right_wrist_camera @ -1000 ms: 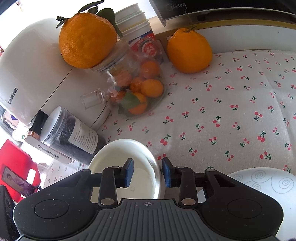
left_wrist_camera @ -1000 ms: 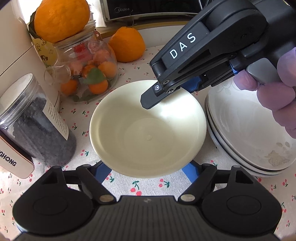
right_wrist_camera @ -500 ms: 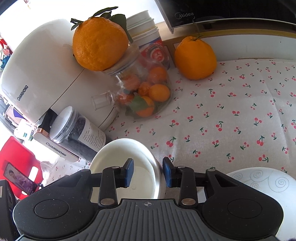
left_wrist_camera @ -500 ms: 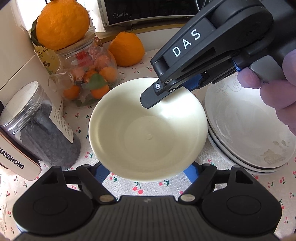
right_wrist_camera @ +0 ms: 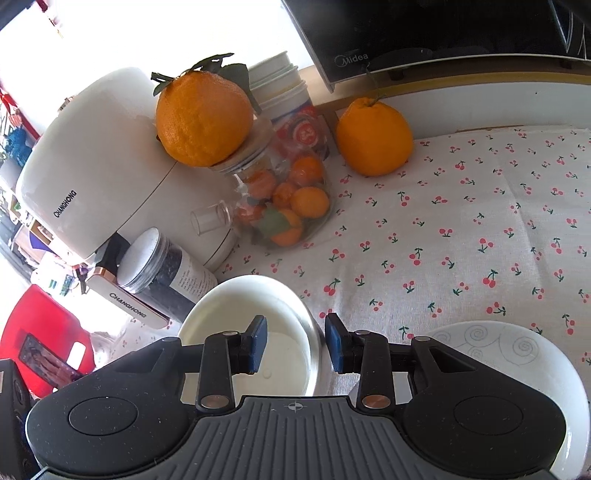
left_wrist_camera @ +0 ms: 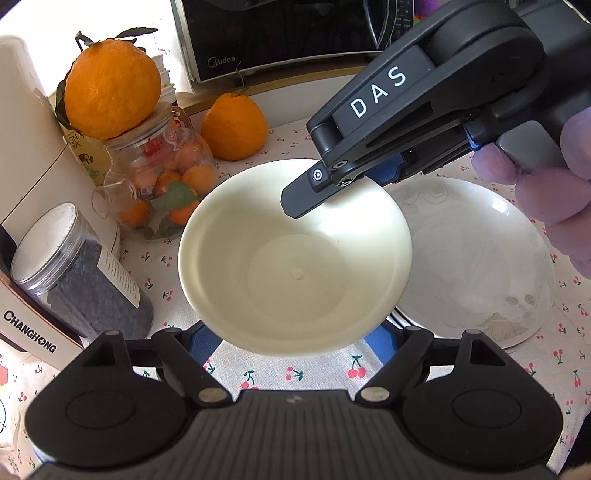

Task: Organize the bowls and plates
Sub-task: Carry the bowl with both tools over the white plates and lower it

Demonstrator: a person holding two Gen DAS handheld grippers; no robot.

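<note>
A cream bowl (left_wrist_camera: 295, 254) hangs above the cherry-print cloth, its right rim held between the blue pads of my right gripper (right_wrist_camera: 295, 343), which is shut on it; the bowl also shows in the right wrist view (right_wrist_camera: 258, 314). The right gripper body (left_wrist_camera: 406, 110) reaches in from the upper right in the left wrist view. My left gripper (left_wrist_camera: 291, 339) is open, its fingers spread wide beneath the bowl's near rim and mostly hidden by it. A stack of white plates (left_wrist_camera: 480, 258) lies right of the bowl, also in the right wrist view (right_wrist_camera: 498, 354).
A glass jar of small oranges (left_wrist_camera: 166, 184) with a large orange on its lid (left_wrist_camera: 110, 92), a dark-filled jar (left_wrist_camera: 77, 273) and a white Changhong appliance (right_wrist_camera: 92, 177) crowd the left. Another orange (left_wrist_camera: 234, 127) and a Midea microwave (left_wrist_camera: 277, 33) stand behind.
The bowl has risen off the cloth in the right gripper and shifted slightly right, now overlapping the plate stack's edge. Both cameras have pulled up and back.
</note>
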